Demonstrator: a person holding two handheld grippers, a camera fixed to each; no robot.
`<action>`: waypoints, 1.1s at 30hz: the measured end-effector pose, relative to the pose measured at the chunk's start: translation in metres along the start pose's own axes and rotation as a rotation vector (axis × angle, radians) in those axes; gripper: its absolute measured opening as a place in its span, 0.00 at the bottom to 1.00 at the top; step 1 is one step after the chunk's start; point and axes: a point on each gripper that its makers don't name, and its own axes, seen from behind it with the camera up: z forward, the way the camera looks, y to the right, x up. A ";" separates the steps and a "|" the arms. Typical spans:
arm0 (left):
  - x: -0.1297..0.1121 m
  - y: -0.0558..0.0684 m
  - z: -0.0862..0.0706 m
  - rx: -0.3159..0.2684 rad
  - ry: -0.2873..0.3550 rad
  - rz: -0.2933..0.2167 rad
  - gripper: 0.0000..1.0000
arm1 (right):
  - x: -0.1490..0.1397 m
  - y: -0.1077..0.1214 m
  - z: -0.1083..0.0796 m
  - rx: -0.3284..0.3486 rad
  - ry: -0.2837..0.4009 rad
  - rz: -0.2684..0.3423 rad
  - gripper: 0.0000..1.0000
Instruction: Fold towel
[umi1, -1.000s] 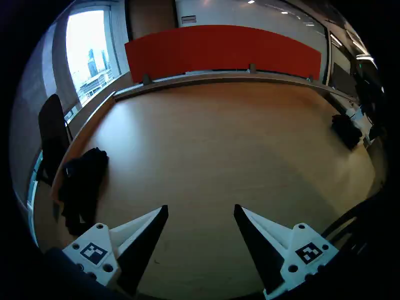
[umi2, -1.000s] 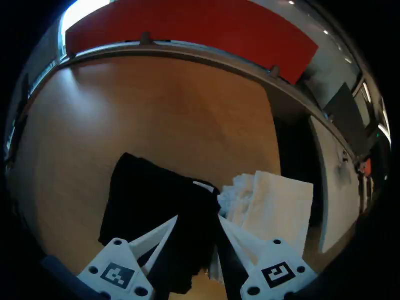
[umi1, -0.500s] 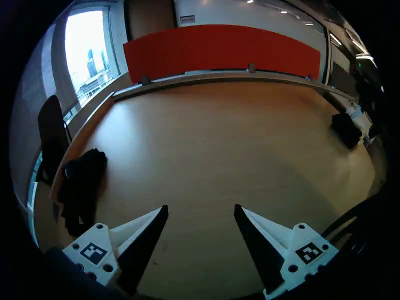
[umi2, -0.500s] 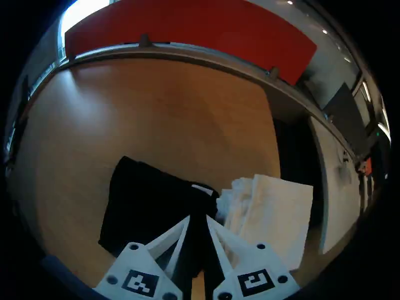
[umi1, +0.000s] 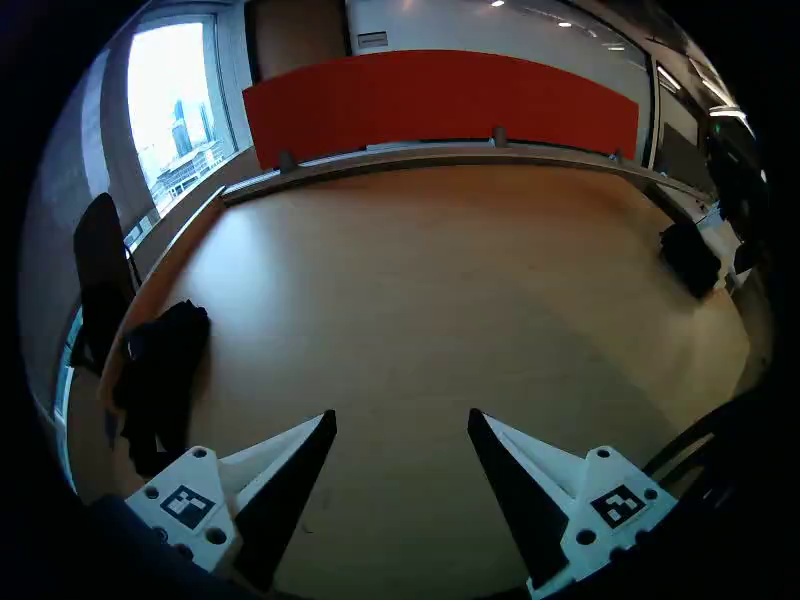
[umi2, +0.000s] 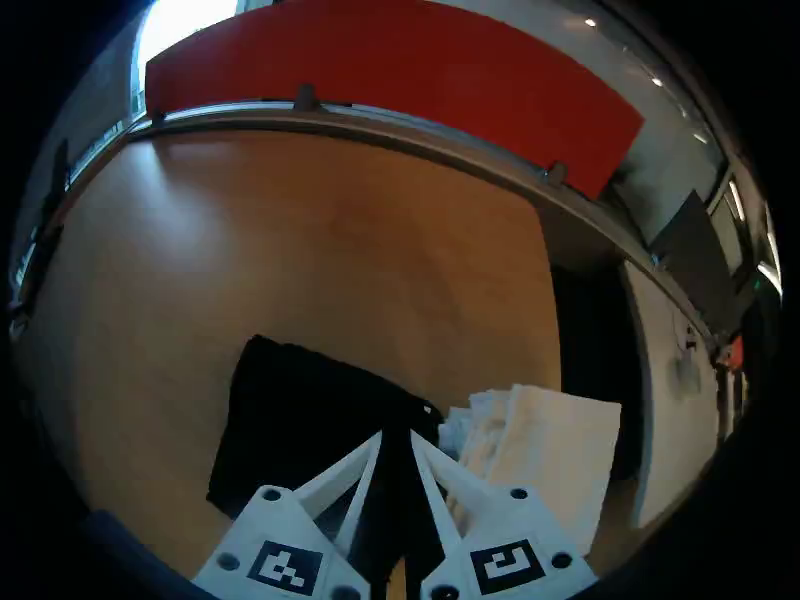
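A black towel (umi2: 300, 420) lies folded on the wooden table (umi2: 300, 250), close in front of my right gripper (umi2: 396, 442). The right gripper's fingers stand almost together, pinching the towel's near right edge. A folded white towel (umi2: 550, 450) lies just right of the black one, touching it. In the left gripper view, my left gripper (umi1: 400, 420) is open above the bare wooden table (umi1: 430, 290), with nothing between its fingers.
A red partition (umi1: 440, 95) runs along the table's far edge. A dark bundle of cloth (umi1: 160, 370) lies at the table's left edge beside a black chair (umi1: 98, 270). Another dark object (umi1: 690, 255) sits at the far right. A second desk (umi2: 670, 400) stands right of the towels.
The right gripper's fingers have come together on the black towel's edge, and its view has shifted slightly. The left gripper has stayed open and nearly still.
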 end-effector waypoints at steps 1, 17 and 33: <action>0.000 0.000 0.000 0.000 -0.001 -0.001 0.98 | 0.001 -0.001 0.000 0.002 0.003 -0.001 0.05; -0.001 -0.001 0.000 0.000 -0.002 0.000 0.98 | 0.003 -0.001 0.002 0.003 0.008 0.001 0.06; 0.003 0.002 0.003 -0.007 0.000 0.003 0.98 | 0.001 -0.002 0.000 -0.027 0.023 0.000 0.94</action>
